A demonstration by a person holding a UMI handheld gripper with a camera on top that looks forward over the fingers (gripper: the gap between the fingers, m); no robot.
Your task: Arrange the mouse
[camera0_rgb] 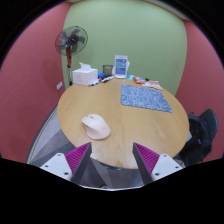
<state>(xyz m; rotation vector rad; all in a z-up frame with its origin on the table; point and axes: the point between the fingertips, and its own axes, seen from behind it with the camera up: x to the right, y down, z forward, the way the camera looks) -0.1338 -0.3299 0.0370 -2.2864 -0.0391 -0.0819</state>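
Trouble could come in a few ways from here. Small white rounded mouse [94, 125] sits on the round light wooden table [125, 125], close to the near edge of the table and a bit toward its left edge. The hand-held gripper [113, 158] with its purple pads hangs just past the near edge, and its fingers stand wide apart with nothing in them. The mouse lies just ahead of the left finger [77, 157], not between the two, so I think a straight push forward could knock it with that finger and slide it away. It is also close to the table's edge, so a bump to the side might send it off. Its smooth round back could slip out if the fingers squeeze it too high up.

Far across the table lies a blue patterned mat [145, 97], near the far right edge. By the far edge stand a white tissue box [84, 74] and a white and blue upright card [121, 66]. A black standing fan [71, 42] is behind the table by the pink wall.

I can see marks on the card and the box, but they are too small to read
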